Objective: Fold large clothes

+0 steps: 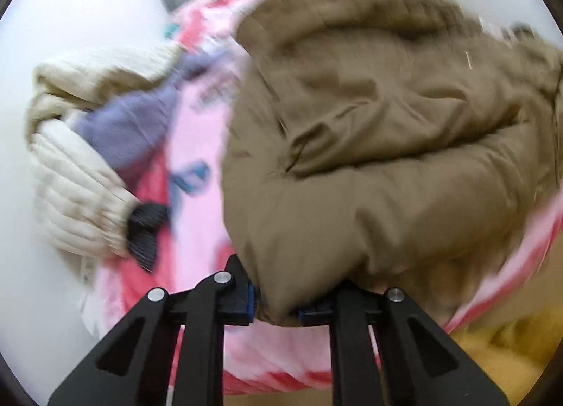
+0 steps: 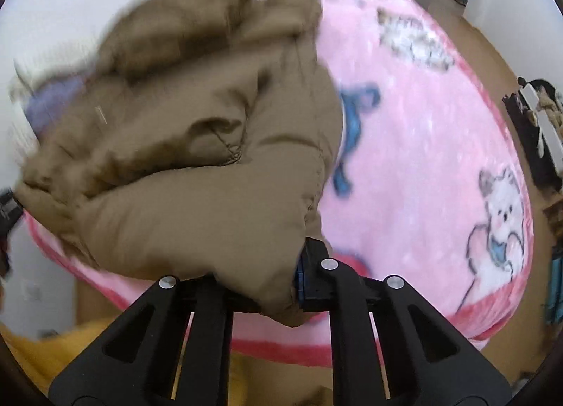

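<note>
Two grippers clamp one brown puffer jacket (image 1: 380, 131) by its near hem: the left gripper (image 1: 276, 304) pinches one corner between blue pads, the right gripper (image 2: 281, 295) the other. Past the jacket's left edge, at the bed's far-left corner, lie a cream quilted coat (image 1: 74, 195) and a purple garment (image 1: 130, 124). Underneath is a pink cartoon blanket (image 2: 422, 145), edged red. The jacket is puffy, creased and motion-blurred, bunched toward the bed's left side, running away from the grippers.
</note>
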